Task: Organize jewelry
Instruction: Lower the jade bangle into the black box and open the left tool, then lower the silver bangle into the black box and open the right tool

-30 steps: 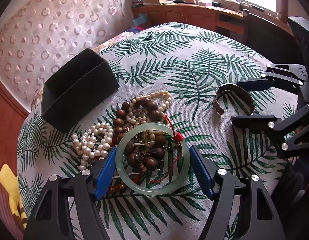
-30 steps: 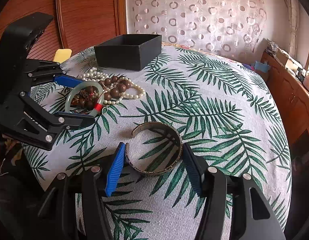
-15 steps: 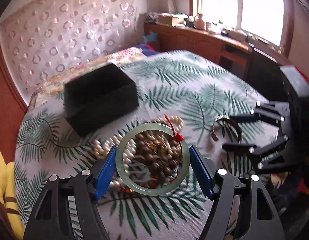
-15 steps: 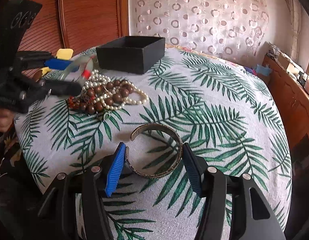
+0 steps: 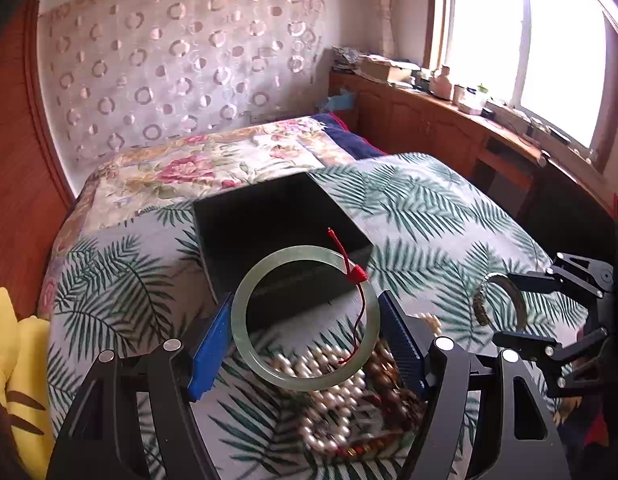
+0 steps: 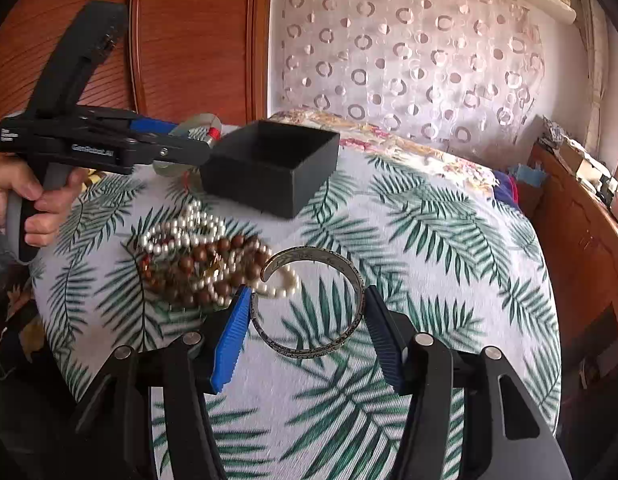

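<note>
Left wrist view: left tool (image 5: 305, 320), angled downward, clamps jade bangle (image 5: 245, 316) near black box (image 5: 269, 216)

Pale green, translucent: jade bangle (image 5: 305, 318), with red cord and red knot (image 5: 359, 273). Matte black: open box (image 6: 271, 164). White cloth printed with dark green palm fronds over the table (image 6: 429, 240). Cream-white pearl strands (image 6: 181, 232) tangled with glossy brown wooden beads (image 6: 213, 256); reddish-orange bits among them, perhaps small beads, too blurred to tell. Silver-grey metal cuff (image 6: 313, 304), fine engraved pattern around the outer band. Black gripper frames, blue ribbed pads (image 6: 229, 340). Floral bedspread (image 5: 197, 164) in pink, cream, green. Sheer pinkish curtain (image 5: 181, 68) dotted with ring shapes. Reddish-brown wood panelling (image 6: 189, 32).
</note>
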{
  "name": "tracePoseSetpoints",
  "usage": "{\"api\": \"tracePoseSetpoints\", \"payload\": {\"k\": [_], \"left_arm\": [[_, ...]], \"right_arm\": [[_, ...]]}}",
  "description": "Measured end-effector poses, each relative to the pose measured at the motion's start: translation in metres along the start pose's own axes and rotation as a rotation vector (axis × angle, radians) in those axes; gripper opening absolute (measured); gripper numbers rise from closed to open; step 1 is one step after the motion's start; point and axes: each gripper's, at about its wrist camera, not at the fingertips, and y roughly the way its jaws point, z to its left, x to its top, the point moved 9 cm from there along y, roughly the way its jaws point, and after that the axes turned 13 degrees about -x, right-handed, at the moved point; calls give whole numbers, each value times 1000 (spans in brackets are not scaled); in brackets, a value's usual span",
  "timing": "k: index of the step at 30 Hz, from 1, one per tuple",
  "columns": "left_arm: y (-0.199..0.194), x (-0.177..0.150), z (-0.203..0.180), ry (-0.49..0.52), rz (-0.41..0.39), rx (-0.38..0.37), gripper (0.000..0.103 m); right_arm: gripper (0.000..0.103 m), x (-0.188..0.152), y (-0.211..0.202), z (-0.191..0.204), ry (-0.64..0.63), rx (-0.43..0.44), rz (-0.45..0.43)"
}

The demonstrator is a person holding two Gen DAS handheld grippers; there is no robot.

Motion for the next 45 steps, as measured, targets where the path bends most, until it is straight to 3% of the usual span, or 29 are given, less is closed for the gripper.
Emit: {"api": "tracePoseSetpoints", "payload": {"k": [12,29,32,38,45], "left_arm": [[27,30,31,-45,11,23,69],[68,37,65,-112,67,40,69],[63,39,63,-110,37,28,77],[43,43,67,-132,-17,25,80],[0,41,89,-150,-125,95,91]], "right_arm": [[59,50,14,-4,-7,9,-58],[59,82,59,-9,3,6,-34],[59,85,64,-7,-5,6,-33],[59,95,70,-4,-11,19,-39],[59,112,87,14,-48,54,-38]]}}
